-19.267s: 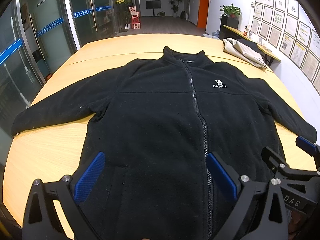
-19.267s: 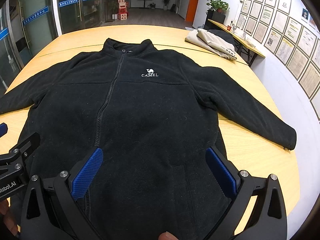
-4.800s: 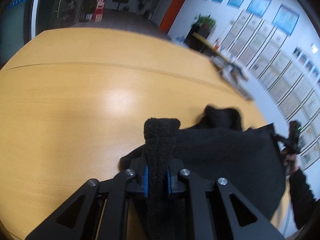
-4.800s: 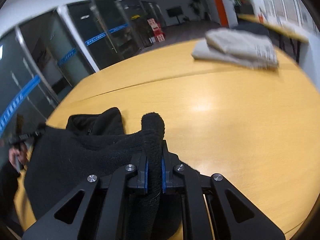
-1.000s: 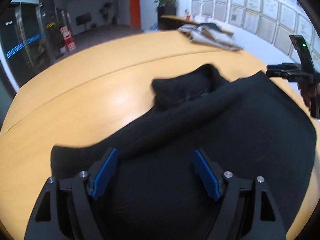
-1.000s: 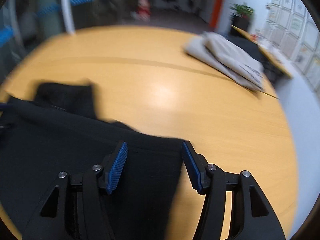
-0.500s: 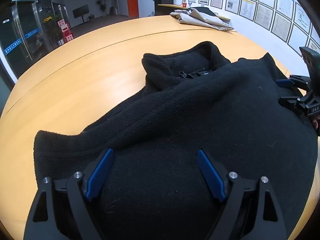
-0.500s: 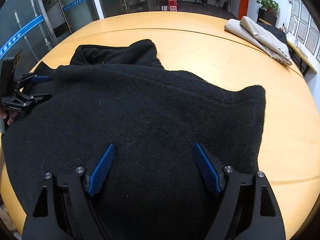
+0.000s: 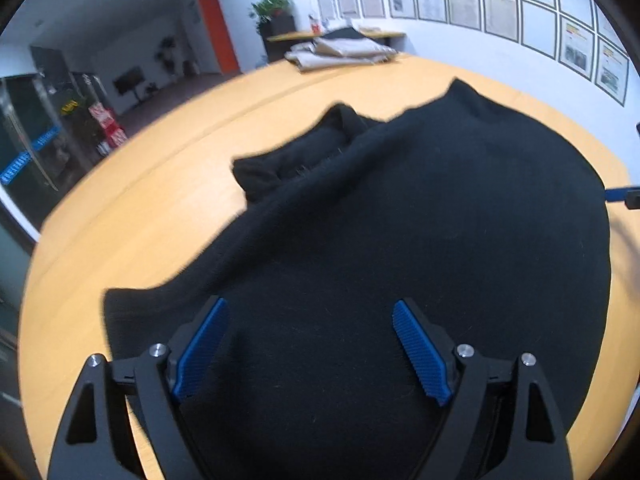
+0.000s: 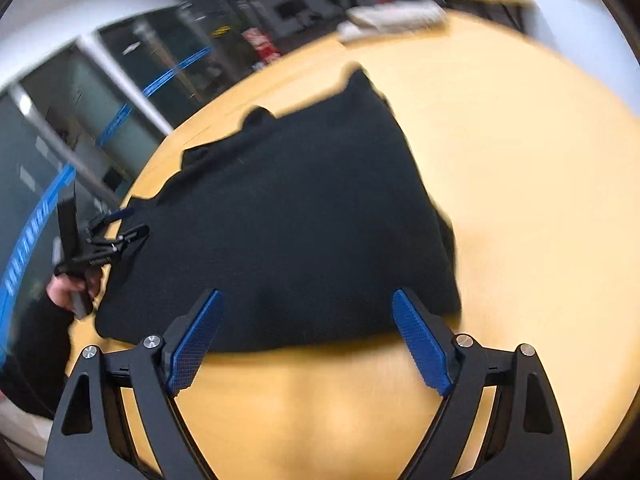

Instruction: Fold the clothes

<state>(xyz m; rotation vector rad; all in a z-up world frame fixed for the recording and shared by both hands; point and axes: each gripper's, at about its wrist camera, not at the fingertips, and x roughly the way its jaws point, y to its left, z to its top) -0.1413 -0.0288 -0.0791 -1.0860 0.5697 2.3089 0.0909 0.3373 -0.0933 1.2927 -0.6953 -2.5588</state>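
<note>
While both views are smeared by blur, the wide round yellow wooden surface (image 10: pixel 520 184) fills most of each. On it lies the black fleece jacket (image 10: pixel 288 224), folded into a compact block, its collar (image 9: pixel 296 156) poking out at the far edge. A pile of beige folded cloth (image 9: pixel 340 50) sits well apart at the surface's far side. The left gripper (image 9: pixel 310 354) hangs over the jacket, blue-padded fingers spread wide, holding nothing. The right gripper (image 10: pixel 308 344) is equally wide and empty, above the jacket's near edge and bare wood.
</note>
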